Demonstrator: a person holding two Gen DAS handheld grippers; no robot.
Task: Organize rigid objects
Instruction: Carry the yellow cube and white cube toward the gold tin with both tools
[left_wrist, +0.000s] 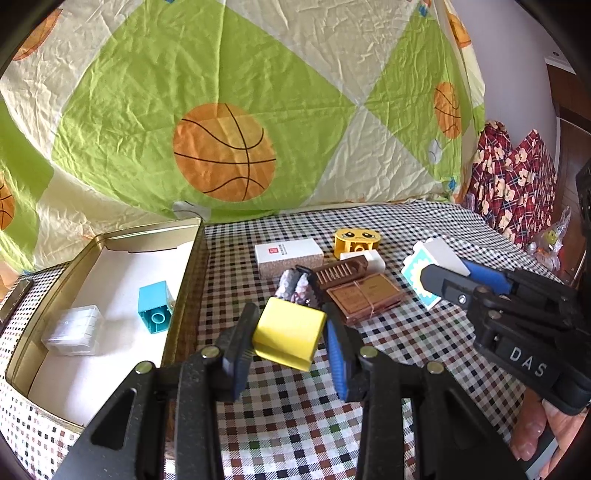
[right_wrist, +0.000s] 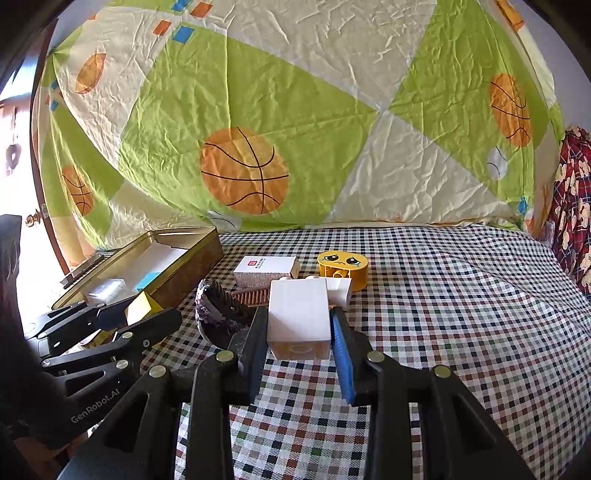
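- Yellow block (left_wrist: 288, 332): smooth boxy plastic, clamped by left gripper (left_wrist: 290, 338).
- White block (right_wrist: 299, 317): glossy, clamped by right gripper (right_wrist: 299, 332).
- Tin box (left_wrist: 184, 266): holds two pieces.

A plain yellow plastic block (left_wrist: 288, 334) is hanging tilted above the checked tablecloth, near the open gold tin's (left_wrist: 184, 288) right wall. A white plastic block (right_wrist: 298, 317) is hanging upright over the cloth's middle, its hollow underside facing the camera.

A basketball-print sheet (right_wrist: 295, 122) hangs behind a checked tablecloth (right_wrist: 461, 314); daylight glares at the left.
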